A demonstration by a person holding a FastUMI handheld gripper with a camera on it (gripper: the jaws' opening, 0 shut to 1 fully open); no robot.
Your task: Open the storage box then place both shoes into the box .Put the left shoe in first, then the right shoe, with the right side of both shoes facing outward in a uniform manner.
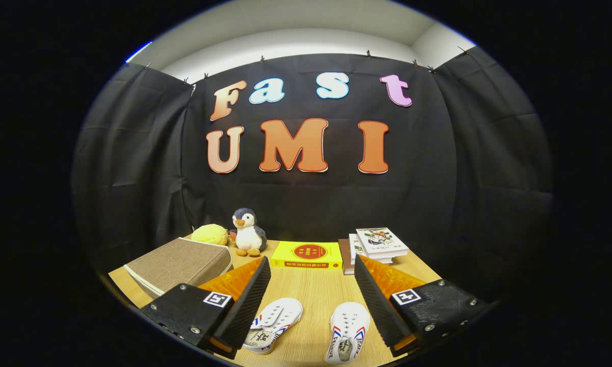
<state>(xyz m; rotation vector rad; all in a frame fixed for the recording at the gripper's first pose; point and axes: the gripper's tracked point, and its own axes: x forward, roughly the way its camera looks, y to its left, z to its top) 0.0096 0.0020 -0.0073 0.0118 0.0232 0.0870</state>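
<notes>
Status: nothing of the task done, judging by the layout; every step outstanding.

- Hand-held gripper (312, 300): fingers spread wide, nothing between the pads, raised above the near part of the counter (316, 290).
- Storage box (183, 265): brown, fabric-covered, lid down and flat; on the counter beyond the left finger, well apart from both shoes. Still to be opened.
- Shoe nearer the left finger (272, 318): small, white, red and blue stripes on the side; lying on the counter partly behind the finger's inner edge, toe pointing away, turned at a slant. Not yet in the box.
- Shoe nearer the right finger (347, 331): same pattern; flat on the counter just inside the right finger, toe pointing away. Not yet in the box.
- Left and right of the pair: cannot tell for certain from this angle.
- Other stock at the back of the counter: toy penguin (248, 232), yellow round cushion-like item (210, 234) beside it, yellow book (308, 255) lying flat, stack of books (374, 245) to the right.

Remaining, in order: lift lid, load left shoe, load right shoe, right sides facing outward.
</notes>
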